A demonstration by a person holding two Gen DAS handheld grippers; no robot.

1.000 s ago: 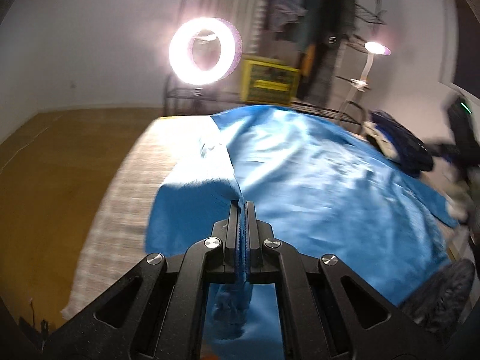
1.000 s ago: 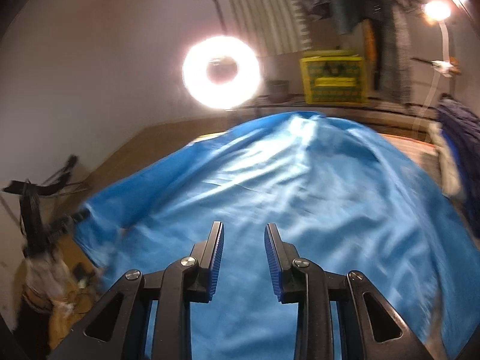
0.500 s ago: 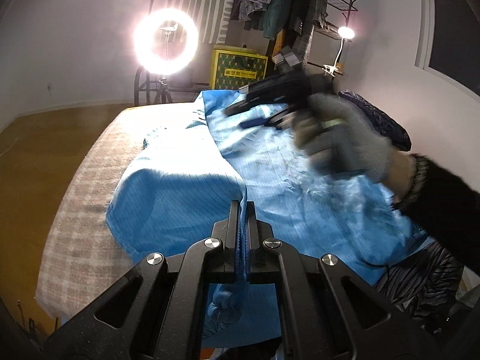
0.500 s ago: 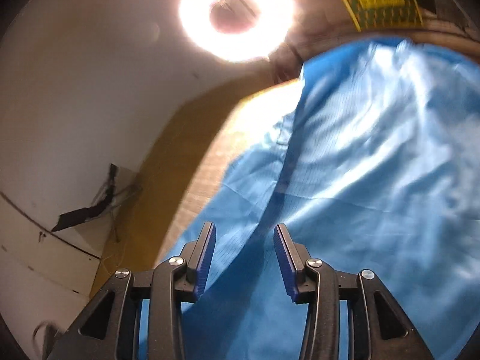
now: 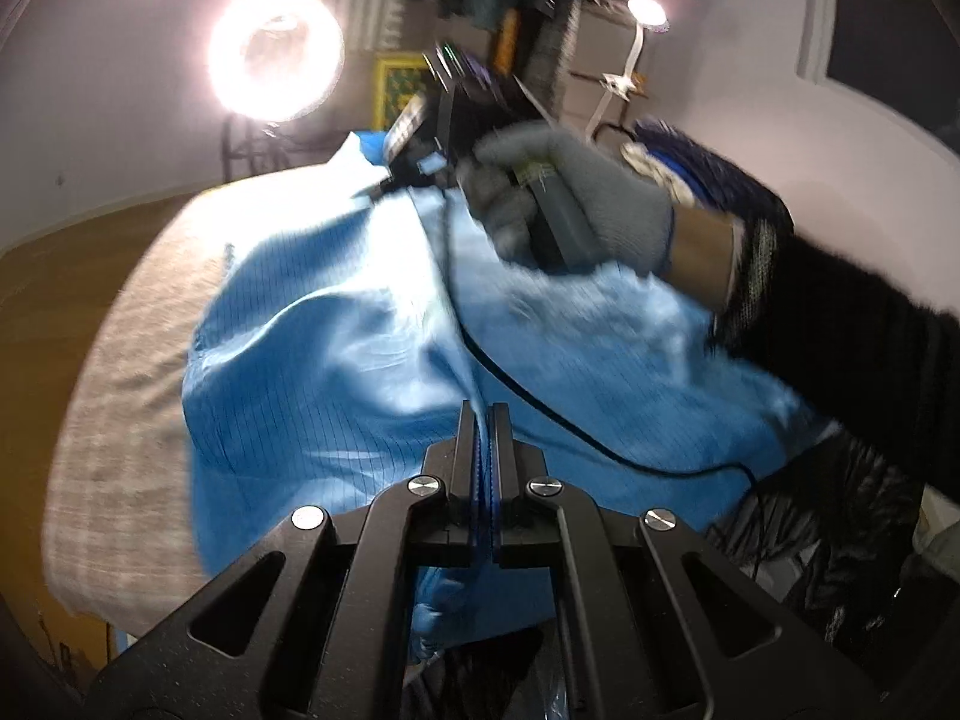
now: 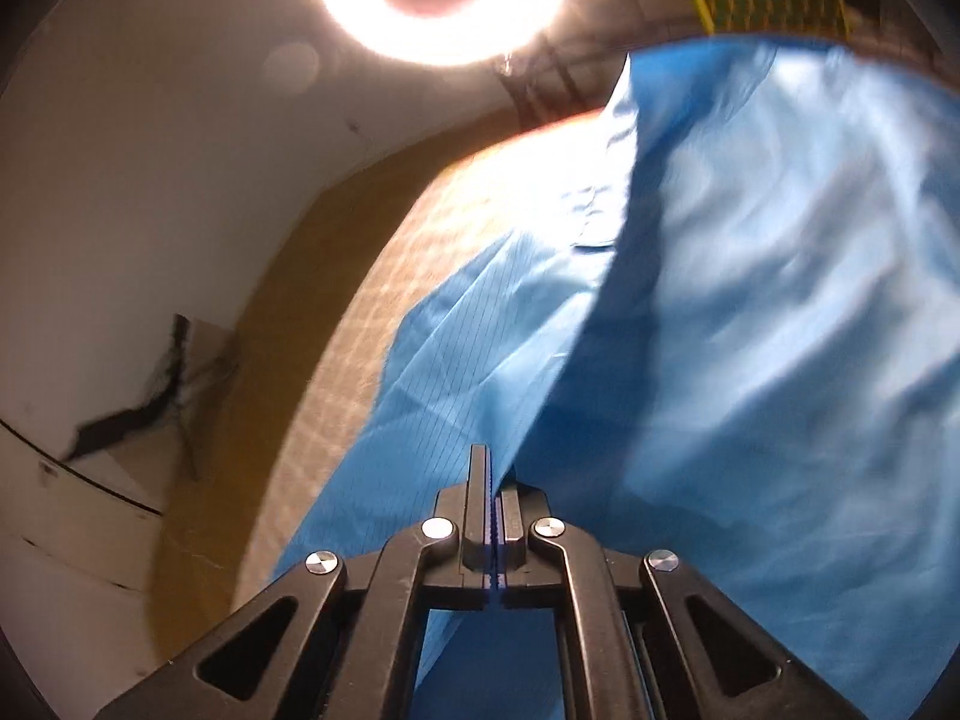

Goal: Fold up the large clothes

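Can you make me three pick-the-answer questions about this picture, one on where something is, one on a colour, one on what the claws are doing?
1. Where does the garment lie?
A. on the bed
B. on the floor
C. on a hanger

2. What colour is the garment?
A. red
B. blue
C. green

3. What is the left claw doing?
A. hanging wide open
B. pinching the garment
C. holding a box

Answers:
1. A, the cloth spreads over the checked bed cover.
2. B, the fabric is bright blue in both views.
3. B, its jaws are shut with blue cloth between them.
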